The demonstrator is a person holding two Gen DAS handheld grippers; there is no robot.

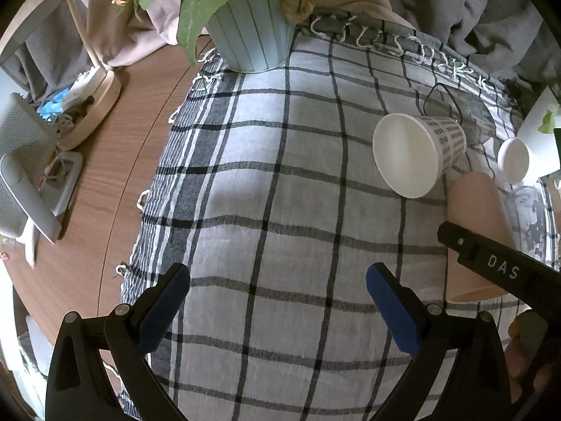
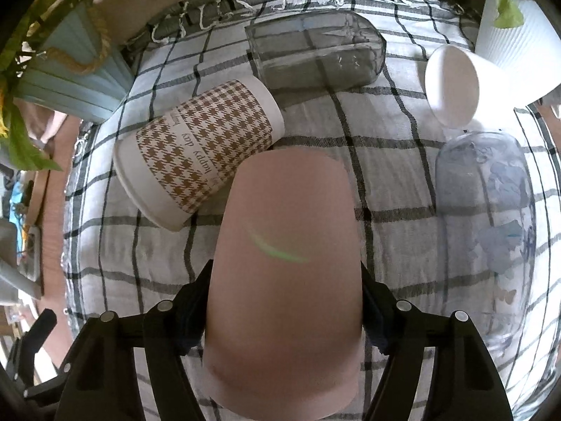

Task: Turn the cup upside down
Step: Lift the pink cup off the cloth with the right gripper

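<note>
A pink cup [image 2: 285, 266] fills the middle of the right wrist view, lying along the fingers with its rim toward the camera. My right gripper [image 2: 284, 301] is shut on the pink cup, one finger on each side. The same cup [image 1: 477, 231] shows in the left wrist view at the right, with a black finger of the right gripper [image 1: 498, 263] across it. My left gripper [image 1: 277, 301] is open and empty, low over the checked cloth [image 1: 280, 175].
A houndstooth paper cup [image 2: 200, 154] lies on its side beside the pink cup. A clear glass [image 2: 315, 52], a small white cup [image 2: 452, 84] and a bluish glass [image 2: 487, 224] also lie on the cloth. A blue flower pot [image 1: 256, 21] stands at the back; a lamp base [image 1: 94, 105] is left.
</note>
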